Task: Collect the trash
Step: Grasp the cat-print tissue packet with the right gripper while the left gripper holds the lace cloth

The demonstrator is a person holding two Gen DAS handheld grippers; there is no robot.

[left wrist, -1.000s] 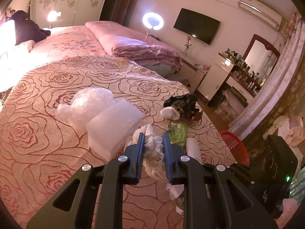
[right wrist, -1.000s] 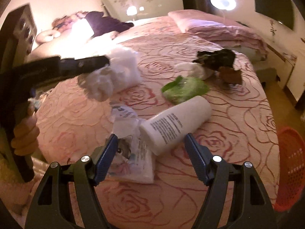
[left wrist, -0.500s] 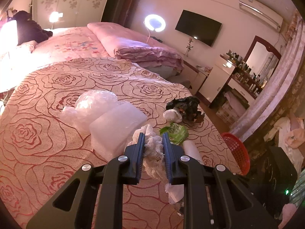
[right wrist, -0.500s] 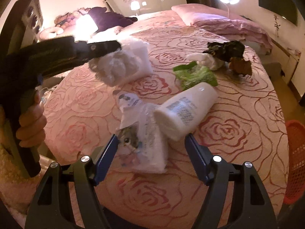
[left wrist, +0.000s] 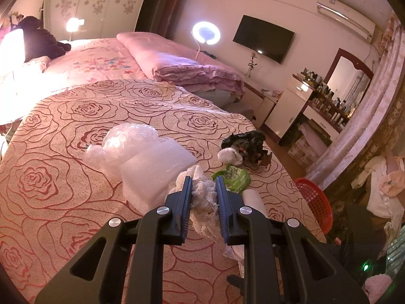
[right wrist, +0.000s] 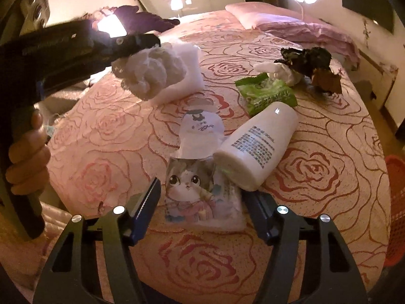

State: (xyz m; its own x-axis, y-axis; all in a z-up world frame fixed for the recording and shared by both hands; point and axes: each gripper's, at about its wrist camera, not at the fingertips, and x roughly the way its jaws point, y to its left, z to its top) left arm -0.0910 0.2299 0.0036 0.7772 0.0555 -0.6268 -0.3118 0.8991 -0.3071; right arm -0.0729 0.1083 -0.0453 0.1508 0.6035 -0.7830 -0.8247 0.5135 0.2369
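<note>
Your left gripper (left wrist: 204,190) is clamping tight on a wad of white netting (left wrist: 202,197) — held up off the bed, pointing down at a slant. Your left hand (right wrist: 26,162) is wrapping its fingers around the black handle, arm reaching across from the side. Your right gripper (right wrist: 202,200) is tilting down more steeply, its jaws closing around a cat-print packet (right wrist: 195,190) — pads not yet touching it.

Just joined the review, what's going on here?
A person is clearing trash off a bed, one gripper per hand. The left gripper is shut on a wad of white netting, held above the cover. The right gripper is closing around a cat-print packet beside a white bottle, pads not yet touching. A red basket waits alongside.
</note>
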